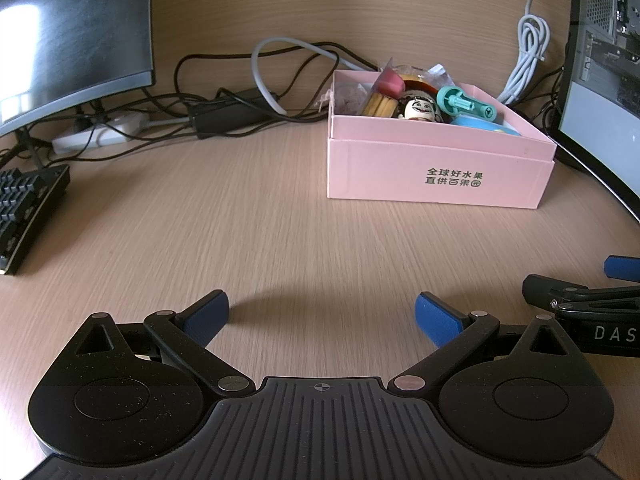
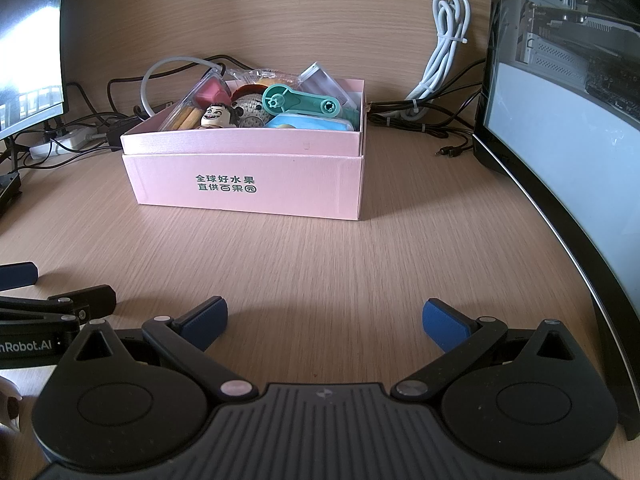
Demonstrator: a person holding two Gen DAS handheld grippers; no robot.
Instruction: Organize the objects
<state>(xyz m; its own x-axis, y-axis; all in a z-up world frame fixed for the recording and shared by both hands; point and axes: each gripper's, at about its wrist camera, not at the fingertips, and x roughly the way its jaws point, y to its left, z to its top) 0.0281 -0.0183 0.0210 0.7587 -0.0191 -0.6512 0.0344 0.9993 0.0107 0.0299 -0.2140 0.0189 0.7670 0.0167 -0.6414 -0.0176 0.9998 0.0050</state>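
A pink cardboard box (image 1: 436, 178) (image 2: 248, 184) with green print stands on the wooden desk, filled with small things: a teal plastic crank piece (image 1: 464, 105) (image 2: 300, 104), a grinning toy figure head (image 1: 418, 109) (image 2: 218, 116), a packet of yellow sticks (image 1: 380, 104), a blue case (image 2: 308, 123). My left gripper (image 1: 322, 316) hovers open over bare desk, well short of the box and to its left. My right gripper (image 2: 324, 320) is open too, empty, facing the box from the front. Each gripper's fingers (image 1: 624, 268) (image 2: 18, 274) show at the edge of the other's view.
A dark monitor (image 1: 72, 36) and black keyboard (image 1: 28, 208) sit at the left, with a power strip (image 1: 96, 134) and tangled cables (image 1: 248, 100) behind. A second monitor (image 2: 560, 152) stands at the right, with a bundled white cable (image 2: 444, 52) near it.
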